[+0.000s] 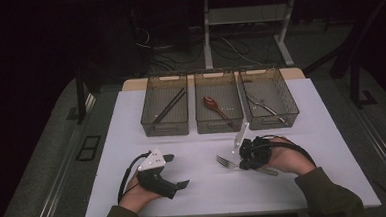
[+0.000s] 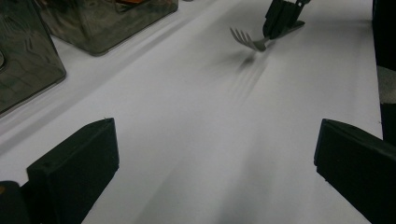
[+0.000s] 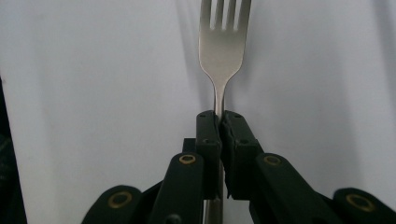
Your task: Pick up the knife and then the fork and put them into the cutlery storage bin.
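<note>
Right gripper: jaws clamped on the fork neck, tines toward 9 o'clock, over the table.
Left gripper: jaws spread wide, holding nothing.
Bins: three, at 12 o'clock.

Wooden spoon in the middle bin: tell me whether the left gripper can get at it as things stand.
Probably yes. The left gripper is open and holds nothing, the bin has no lid, and the spoon lies alone in it. The bin's walls may force a steep approach from above.
</note>
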Tool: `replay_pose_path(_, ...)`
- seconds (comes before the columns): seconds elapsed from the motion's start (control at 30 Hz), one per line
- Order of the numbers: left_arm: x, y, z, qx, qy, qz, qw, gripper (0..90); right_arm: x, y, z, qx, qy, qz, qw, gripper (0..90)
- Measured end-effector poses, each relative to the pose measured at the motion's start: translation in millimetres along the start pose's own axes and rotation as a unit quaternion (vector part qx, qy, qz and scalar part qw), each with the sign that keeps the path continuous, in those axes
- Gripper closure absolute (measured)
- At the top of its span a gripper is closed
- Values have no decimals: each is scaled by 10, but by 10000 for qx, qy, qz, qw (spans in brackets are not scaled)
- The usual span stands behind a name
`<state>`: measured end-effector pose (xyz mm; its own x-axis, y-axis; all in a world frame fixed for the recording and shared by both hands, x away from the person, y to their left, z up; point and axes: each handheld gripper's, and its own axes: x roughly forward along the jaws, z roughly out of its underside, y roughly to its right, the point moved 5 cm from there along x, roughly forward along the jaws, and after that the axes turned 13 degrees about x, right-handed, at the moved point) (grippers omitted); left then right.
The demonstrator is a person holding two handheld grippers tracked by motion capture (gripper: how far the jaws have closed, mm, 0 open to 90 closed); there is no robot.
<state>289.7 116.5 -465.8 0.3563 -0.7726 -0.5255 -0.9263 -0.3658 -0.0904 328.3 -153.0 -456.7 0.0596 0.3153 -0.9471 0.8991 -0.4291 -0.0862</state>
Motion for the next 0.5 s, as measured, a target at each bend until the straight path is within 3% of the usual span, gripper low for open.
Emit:
replay_pose_path(0.13,-4,-5,0,6,13,-4,10000,0,-51,67,11,248,348,-21,9991,845)
replay_pose_path(0.27,-8,-10,4,3,2,0,10000,0,-108,153,44,578,687,-6,9960,845)
replay_pose_path(0.5,-9,-10,3,-2,4,-6,10000,0,-207,301,123,1217,1252,43,9846,845)
